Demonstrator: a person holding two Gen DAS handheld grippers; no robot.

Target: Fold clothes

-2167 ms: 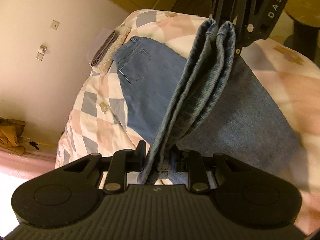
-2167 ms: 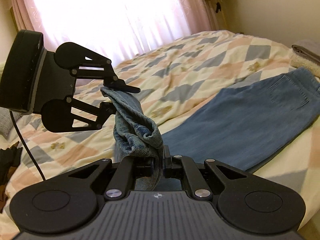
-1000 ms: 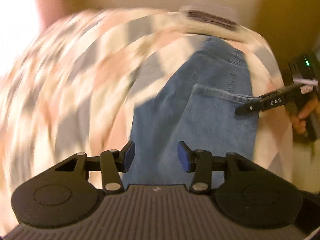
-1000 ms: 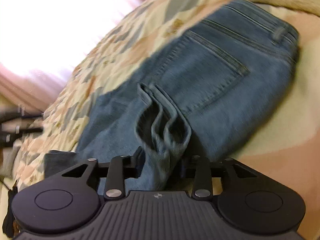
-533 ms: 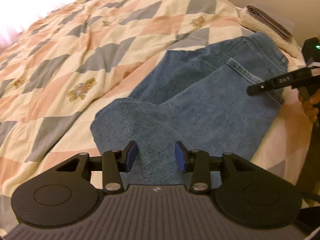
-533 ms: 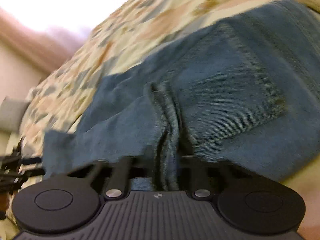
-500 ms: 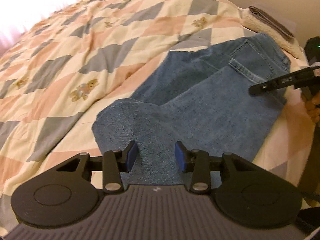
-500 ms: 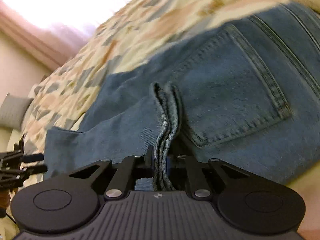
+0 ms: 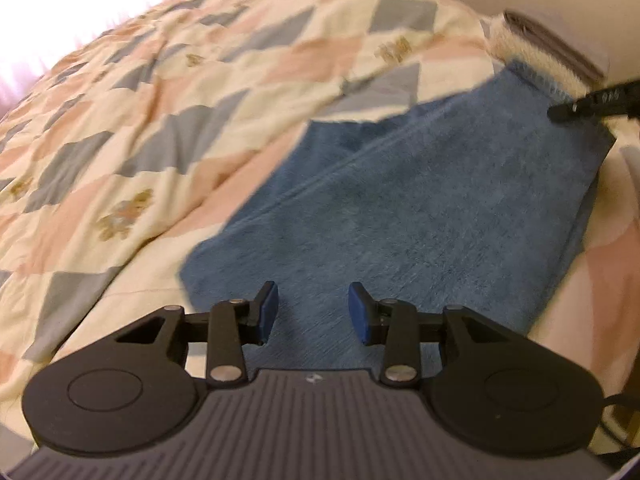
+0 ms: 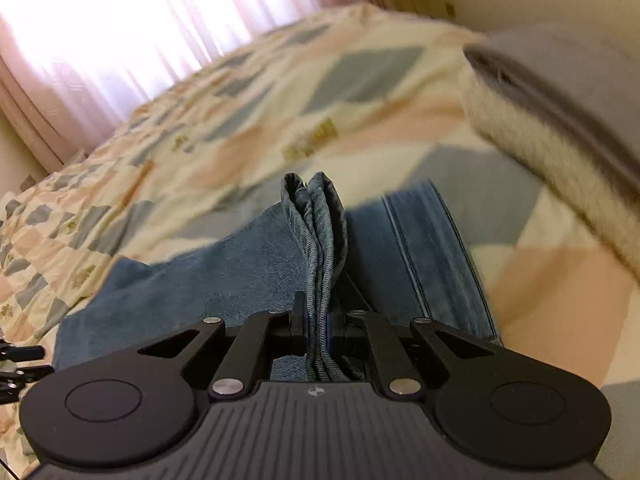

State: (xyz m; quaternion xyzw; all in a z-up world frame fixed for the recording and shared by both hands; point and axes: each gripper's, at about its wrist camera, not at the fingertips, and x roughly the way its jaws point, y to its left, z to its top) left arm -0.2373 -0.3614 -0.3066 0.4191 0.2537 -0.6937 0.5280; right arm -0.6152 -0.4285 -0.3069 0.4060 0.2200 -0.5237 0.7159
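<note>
Blue jeans (image 9: 420,208) lie folded over on the patchwork bed quilt (image 9: 160,120). My left gripper (image 9: 312,312) is open and empty just above the near folded end. My right gripper (image 10: 318,328) is shut on the bunched leg hems of the jeans (image 10: 320,240), held over the waist end of the jeans. The tip of the right gripper (image 9: 592,100) shows at the far right edge of the jeans in the left wrist view.
A folded grey and cream fleece garment (image 10: 560,120) lies at the bed's edge beyond the jeans; it also shows in the left wrist view (image 9: 540,36). A bright curtained window (image 10: 140,32) is behind the bed. The left gripper's tips (image 10: 20,360) show at far left.
My left gripper let go of the jeans and drew back over the fold. My right gripper carried the hems farther toward the waistband, past the back pocket.
</note>
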